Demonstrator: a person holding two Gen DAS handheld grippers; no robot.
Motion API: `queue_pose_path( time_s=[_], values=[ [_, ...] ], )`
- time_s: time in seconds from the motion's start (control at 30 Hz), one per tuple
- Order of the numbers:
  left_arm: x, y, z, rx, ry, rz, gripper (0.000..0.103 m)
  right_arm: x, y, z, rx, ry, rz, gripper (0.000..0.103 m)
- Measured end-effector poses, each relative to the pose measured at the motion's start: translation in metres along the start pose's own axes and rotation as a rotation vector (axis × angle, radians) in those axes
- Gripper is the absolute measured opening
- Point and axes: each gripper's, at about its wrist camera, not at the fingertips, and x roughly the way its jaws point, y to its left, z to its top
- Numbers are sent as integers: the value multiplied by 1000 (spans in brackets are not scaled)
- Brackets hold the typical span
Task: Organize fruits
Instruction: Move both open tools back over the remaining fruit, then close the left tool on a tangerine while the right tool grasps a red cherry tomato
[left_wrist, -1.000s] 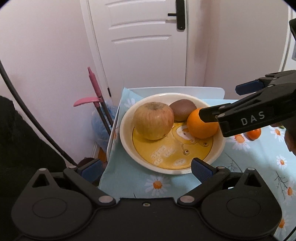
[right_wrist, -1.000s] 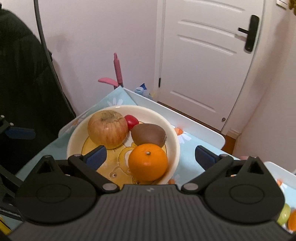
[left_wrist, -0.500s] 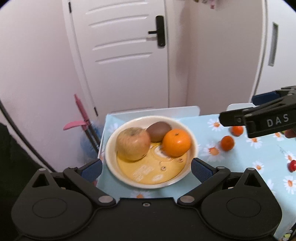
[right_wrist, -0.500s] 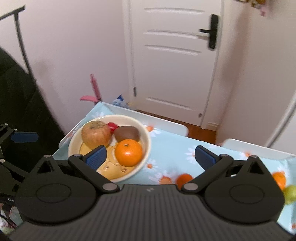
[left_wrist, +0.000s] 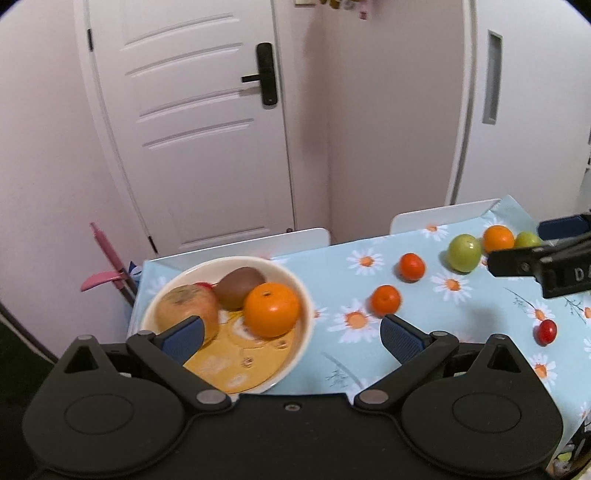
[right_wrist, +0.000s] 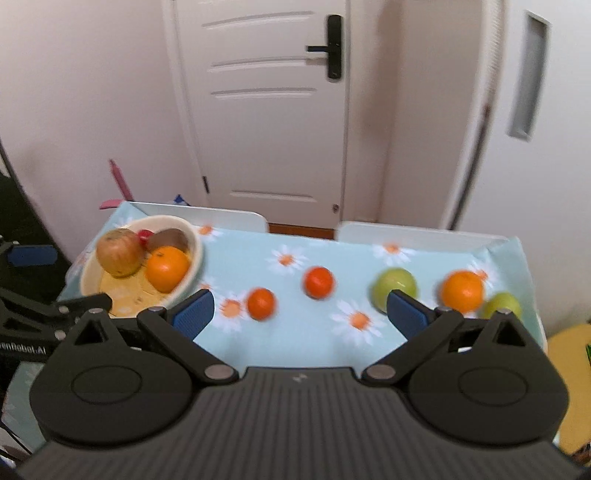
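Observation:
A cream bowl (left_wrist: 301, 295) (right_wrist: 195, 251) at the table's left end holds an apple (left_wrist: 184, 304) (right_wrist: 118, 253), a kiwi (left_wrist: 240, 286), an orange (left_wrist: 271, 310) (right_wrist: 166, 267) and a small red fruit (right_wrist: 145, 235). Loose on the daisy cloth lie two small tangerines (left_wrist: 386, 300) (left_wrist: 411, 266), a green apple (left_wrist: 464, 253) (right_wrist: 394, 283), an orange (left_wrist: 498, 239) (right_wrist: 462, 290), a second green fruit (right_wrist: 501, 304) and a red cherry tomato (left_wrist: 546, 331). My left gripper (left_wrist: 291, 334) hangs open and empty near the bowl. My right gripper (right_wrist: 300, 312) is open and empty above the cloth's middle.
The table (left_wrist: 443, 332) has white chair backs (left_wrist: 258, 240) (right_wrist: 406, 232) along its far edge, with a white door (left_wrist: 203, 129) behind. A pink-handled tool (left_wrist: 107, 258) leans at the left wall. A yellow object (right_wrist: 569, 354) sits beyond the table's right end.
Both grippers have pulled back and swung right from the bowl. The orange stays in the bowl, and the loose fruit on the cloth has come into view.

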Motion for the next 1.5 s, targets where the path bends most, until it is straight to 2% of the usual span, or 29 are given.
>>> queue_pose_path(
  time_s=[0.2, 0.5, 0.67, 0.77, 0.83, 0.93, 1.0, 1.17, 1.3, 1.5],
  values=[
    [22, -30, 11, 44, 5, -39, 100, -5, -37, -24, 80, 36, -84, 103],
    [71, -58, 20, 157, 39, -130, 96, 0, -63, -61, 220, 88, -196, 103],
    [105, -71, 22, 236, 70, -184, 86, 8, -70, -79, 305, 123, -256, 102],
    [124, -77, 20, 272, 89, -210, 80, 13, -71, -86, 342, 136, -286, 98],
    [135, -80, 19, 289, 107, -220, 70, 16, -71, -89, 360, 141, -303, 96],
    [150, -82, 16, 305, 135, -229, 61, 22, -71, -93, 387, 147, -316, 92],
    [156, -81, 14, 309, 146, -232, 57, 25, -71, -95, 397, 154, -320, 87],
    [165, -80, 14, 311, 151, -247, 54, 33, -68, -98, 407, 169, -331, 84],
    [168, -79, 13, 306, 157, -272, 41, 35, -69, -98, 413, 174, -340, 81],
    [166, -81, 12, 328, 144, -274, 40, 38, -72, -96, 406, 175, -355, 76]
  ],
)
